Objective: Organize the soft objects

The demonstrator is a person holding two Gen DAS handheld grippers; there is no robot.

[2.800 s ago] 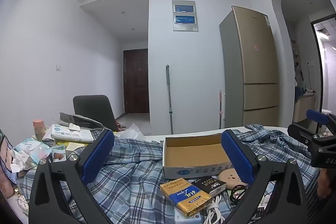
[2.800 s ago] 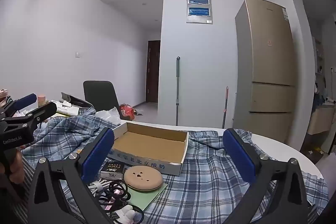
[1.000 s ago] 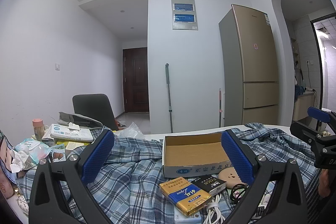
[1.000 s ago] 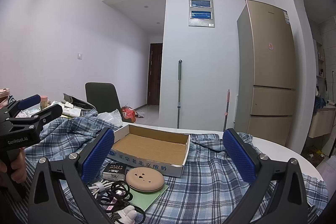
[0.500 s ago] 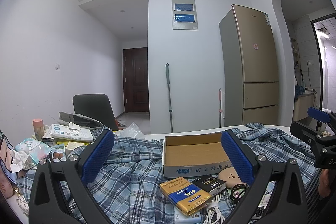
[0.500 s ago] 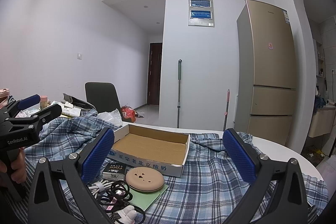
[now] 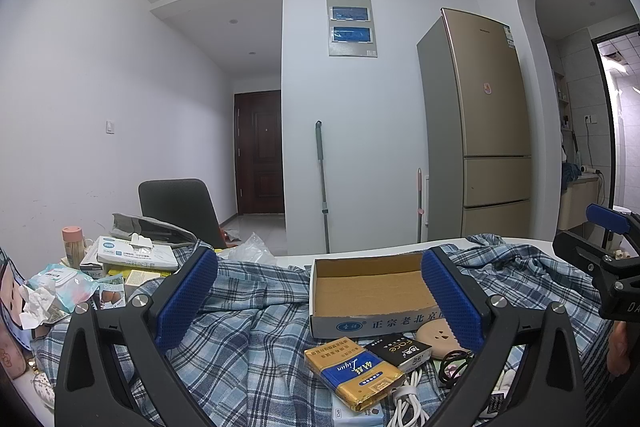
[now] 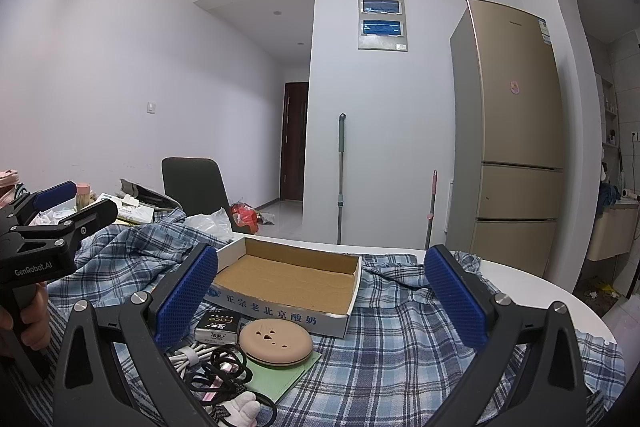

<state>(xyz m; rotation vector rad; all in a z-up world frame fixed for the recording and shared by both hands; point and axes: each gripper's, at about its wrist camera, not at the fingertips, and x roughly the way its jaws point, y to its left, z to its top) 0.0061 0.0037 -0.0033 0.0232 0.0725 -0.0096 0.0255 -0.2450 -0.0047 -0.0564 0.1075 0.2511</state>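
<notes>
Both grippers, left (image 7: 316, 299) and right (image 8: 320, 297), hover with jaws wide and empty. The box (image 8: 288, 277) sits open at twelve o'clock on the shirt (image 8: 400, 347), likely to receive the clutter at six.

black hand-held gripper (image 7: 318, 301), blue textured pads (image 7: 186, 297).

White, rounded desk (image 8: 532, 285), bare only along the far and right edge. Draped over most of it: a rumpled blue plaid shirt (image 8: 404, 343). At the left end, directly on the top: tissue packs (image 7: 136, 257), a small pink-capped jar (image 7: 73, 247), crumpled wrappers (image 7: 52, 291).
</notes>
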